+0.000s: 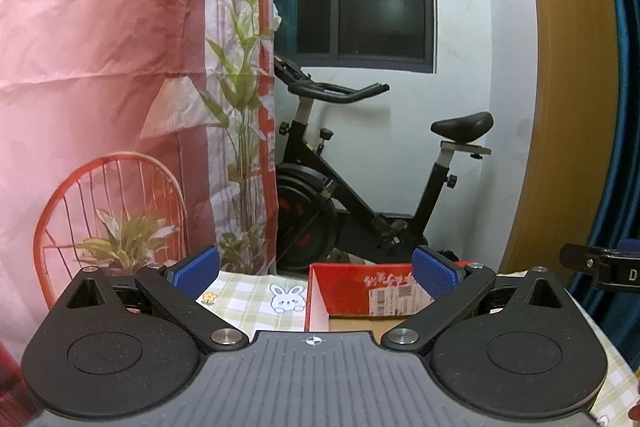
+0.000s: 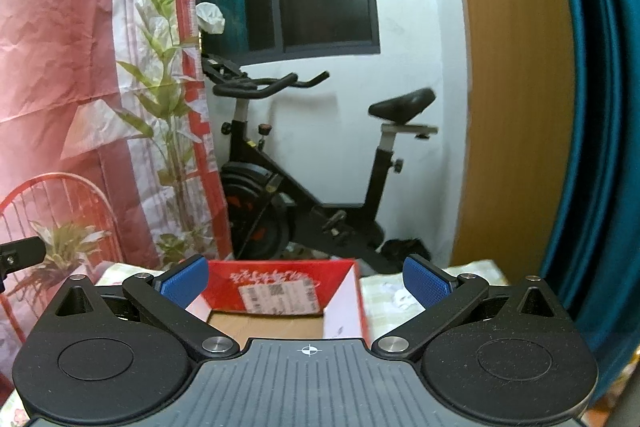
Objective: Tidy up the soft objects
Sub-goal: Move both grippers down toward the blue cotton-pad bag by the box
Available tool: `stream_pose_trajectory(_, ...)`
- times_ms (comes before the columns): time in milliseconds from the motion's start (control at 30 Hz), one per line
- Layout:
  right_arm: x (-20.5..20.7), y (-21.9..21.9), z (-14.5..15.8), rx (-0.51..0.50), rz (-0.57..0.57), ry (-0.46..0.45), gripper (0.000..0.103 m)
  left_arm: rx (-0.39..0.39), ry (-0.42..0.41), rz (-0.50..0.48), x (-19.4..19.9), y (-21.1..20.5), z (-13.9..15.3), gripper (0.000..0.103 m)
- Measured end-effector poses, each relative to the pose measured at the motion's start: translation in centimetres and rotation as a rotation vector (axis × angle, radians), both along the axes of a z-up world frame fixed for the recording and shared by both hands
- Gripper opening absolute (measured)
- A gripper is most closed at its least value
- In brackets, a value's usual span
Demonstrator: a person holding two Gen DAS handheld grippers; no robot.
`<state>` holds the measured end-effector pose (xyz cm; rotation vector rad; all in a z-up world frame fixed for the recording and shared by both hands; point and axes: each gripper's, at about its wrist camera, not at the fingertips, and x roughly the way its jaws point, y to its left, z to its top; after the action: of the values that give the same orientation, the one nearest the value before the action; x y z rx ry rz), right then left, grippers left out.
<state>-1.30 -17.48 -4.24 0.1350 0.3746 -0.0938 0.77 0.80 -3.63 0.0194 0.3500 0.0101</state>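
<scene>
Both tongs spread wide, empty: left tongs (image 1: 316, 273) & right tongs (image 2: 306, 277) over red box (image 2: 280, 291) on table (image 1: 248, 301).

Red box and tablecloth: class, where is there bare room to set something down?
Inside the red box the cardboard floor shows bare between its walls. On the checked tablecloth, a free patch lies left of the box; another lies to its right. Both claws, left and right, are open.

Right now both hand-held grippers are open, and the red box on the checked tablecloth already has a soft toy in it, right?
Not quite. Both hand-held grippers, left and right, are open, but the red box on the checked tablecloth shows only bare cardboard floor in the right wrist view; no soft toy is visible inside.
</scene>
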Motion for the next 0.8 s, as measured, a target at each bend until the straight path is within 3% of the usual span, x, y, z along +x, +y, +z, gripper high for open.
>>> stream_pose_trajectory(367,0.1,-0.7,-7.9,0.009,0.035,0.069,0.103,-0.115,0.098,0.02,0.9,1.4,-6.2,0.103)
stream_pose_trajectory(533,0.4,-1.7,-10.3,0.045,0.076,0.193,0.103,-0.077,0.181,-0.006,1.7,0.4,-8.0,0.103)
stream_pose_trajectory(667,0.2,-1.8,-11.9,-0.007,0.047,0.241,0.103,-0.048,0.225,-0.045,2.1,-0.9,-9.1,0.103)
stream_pose_trajectory(800,-0.5,-2.7,-13.9,0.003,0.063,0.281,0.103,-0.004,0.277,-0.088,2.3,-2.8,-10.7,0.103)
